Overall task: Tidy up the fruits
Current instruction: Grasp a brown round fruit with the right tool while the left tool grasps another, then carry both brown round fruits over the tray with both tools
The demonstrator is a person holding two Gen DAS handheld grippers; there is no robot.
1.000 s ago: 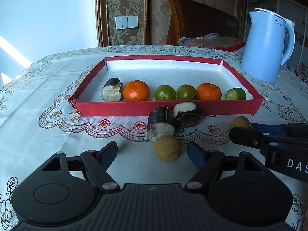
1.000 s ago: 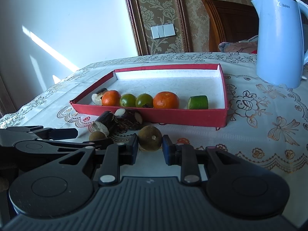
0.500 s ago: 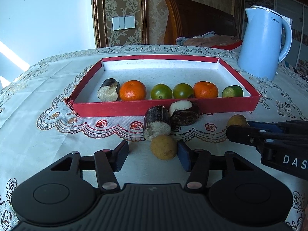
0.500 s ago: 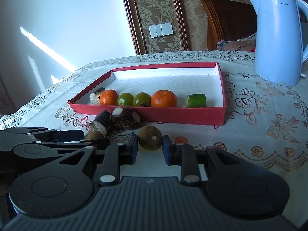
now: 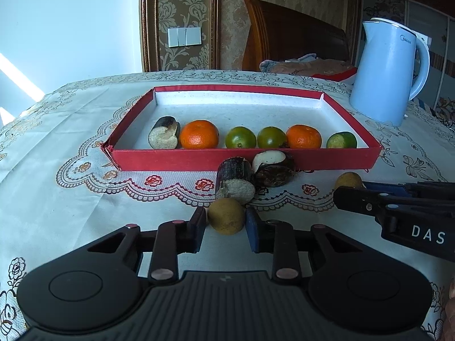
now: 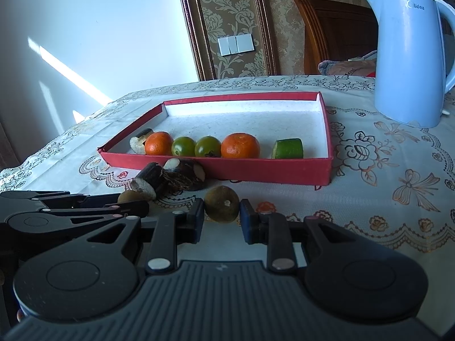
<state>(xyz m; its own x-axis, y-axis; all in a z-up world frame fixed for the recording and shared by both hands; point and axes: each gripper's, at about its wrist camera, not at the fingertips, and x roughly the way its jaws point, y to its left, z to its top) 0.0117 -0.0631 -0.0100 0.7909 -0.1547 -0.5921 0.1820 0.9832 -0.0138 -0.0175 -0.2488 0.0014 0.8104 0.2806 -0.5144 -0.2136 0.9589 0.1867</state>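
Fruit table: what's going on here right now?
A person works two handheld grippers. The right gripper is shut on a brown round fruit; the left gripper is closing around another one. Both fruits sit on the tablecloth before the red tray, which already holds a row of fruit.

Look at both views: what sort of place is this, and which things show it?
Probably a home dining room. An embroidered tablecloth covers the table, a blue electric kettle stands on it, and a carved wooden chair sits before patterned wallpaper with a light switch.
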